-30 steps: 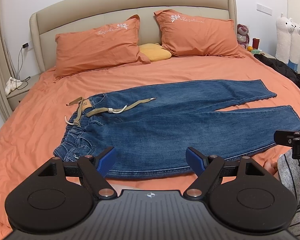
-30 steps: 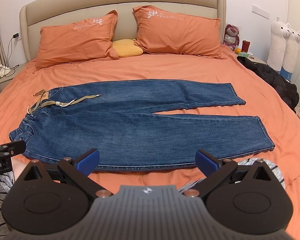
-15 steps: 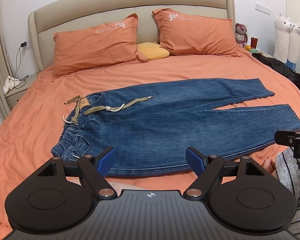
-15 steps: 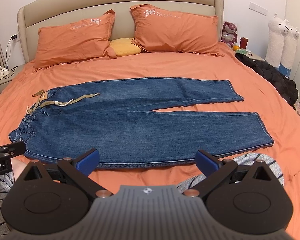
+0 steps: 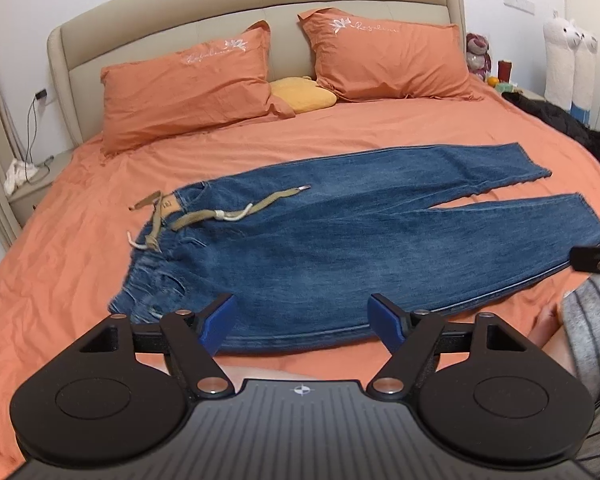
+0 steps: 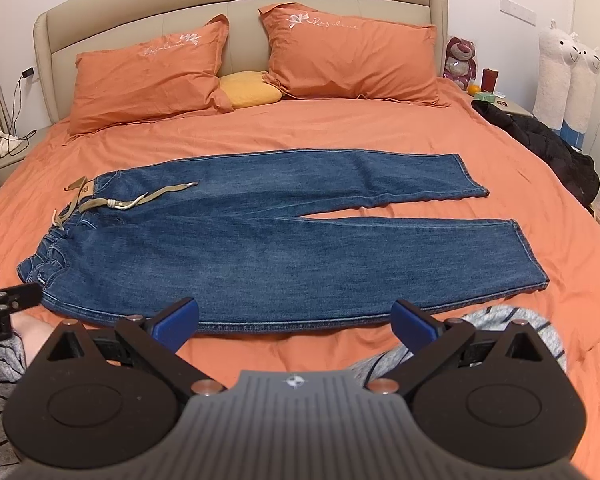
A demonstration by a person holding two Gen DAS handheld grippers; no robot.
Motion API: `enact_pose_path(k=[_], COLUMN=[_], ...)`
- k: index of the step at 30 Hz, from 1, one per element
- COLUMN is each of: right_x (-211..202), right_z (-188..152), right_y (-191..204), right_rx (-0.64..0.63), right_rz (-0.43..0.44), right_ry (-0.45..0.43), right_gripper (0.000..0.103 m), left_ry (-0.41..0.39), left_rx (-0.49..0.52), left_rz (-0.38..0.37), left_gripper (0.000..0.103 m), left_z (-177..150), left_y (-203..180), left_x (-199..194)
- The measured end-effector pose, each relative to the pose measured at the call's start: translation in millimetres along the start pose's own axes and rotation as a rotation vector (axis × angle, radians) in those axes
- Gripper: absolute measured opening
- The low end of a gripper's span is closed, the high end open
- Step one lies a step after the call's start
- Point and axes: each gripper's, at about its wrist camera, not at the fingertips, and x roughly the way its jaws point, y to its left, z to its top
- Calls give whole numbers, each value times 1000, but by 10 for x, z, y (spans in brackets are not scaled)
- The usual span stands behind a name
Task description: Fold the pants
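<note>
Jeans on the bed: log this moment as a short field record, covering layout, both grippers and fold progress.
garment: blue jeans, spread flat on the orange bed sheet
waistband: at the left, tan drawstring lying loose across it
legs: pointing right, parted in a narrow V at the hems
left gripper: open, empty, near the jeans' near edge toward the waist
right gripper: open, empty, near the near edge by the lower leg
fold progress: none yet
also on bed: two orange pillows, yellow cushion, black garment

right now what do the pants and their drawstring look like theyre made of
Pants: blue denim by the look, matte, with faded patches and stitched seams along the hems. Drawstring: seemingly flat woven olive tape, possibly cotton, with a pale cord knotted around it.
</note>
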Motion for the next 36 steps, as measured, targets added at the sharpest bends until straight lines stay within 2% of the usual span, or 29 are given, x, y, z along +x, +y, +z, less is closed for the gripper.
enact_pose_path(k=[6,8,13,15,17,21,23,27,31,34,36], right_x=[143,205,395,522,679,1002,1134,1323,1456,1506,1530], right_z=[216,304,483,553,594,576,553,556,631,718,781], right_y=[-214,-319,-612,-686,-757,-865,-897,-927,-949,-994,-1074], right_rx=[-57,-85,-160,-190,-200,-191,-184,-170,-175,-179,-179], right_rz=[21,20,51,34,25,45,60,63,47,25,28], right_ry=[-19,-31,-76,-63,-28,55,95,152,194,216,231], right_gripper=[98,97,96,91,77,63,52,51,51,51,51], left_ry=[10,35,108,151,191,348,415,515,594,585,583], left_rx=[100,131,253,354,439,613,674,798,853,905,905], left_rz=[-3,-13,-23,-28,-40,-70,-82,-109,-134,-154,-129], left_gripper=[72,59,51,51,52,53,54,61,65,71,70], left_z=[177,244,362,355,312,106,-28,-233,-346,-442,-468], left_y=[312,476,931,1056,1167,1345,1389,1410,1418,1374,1355], left_x=[133,229,518,673,851,1320,1578,2073,2467,2578,2636])
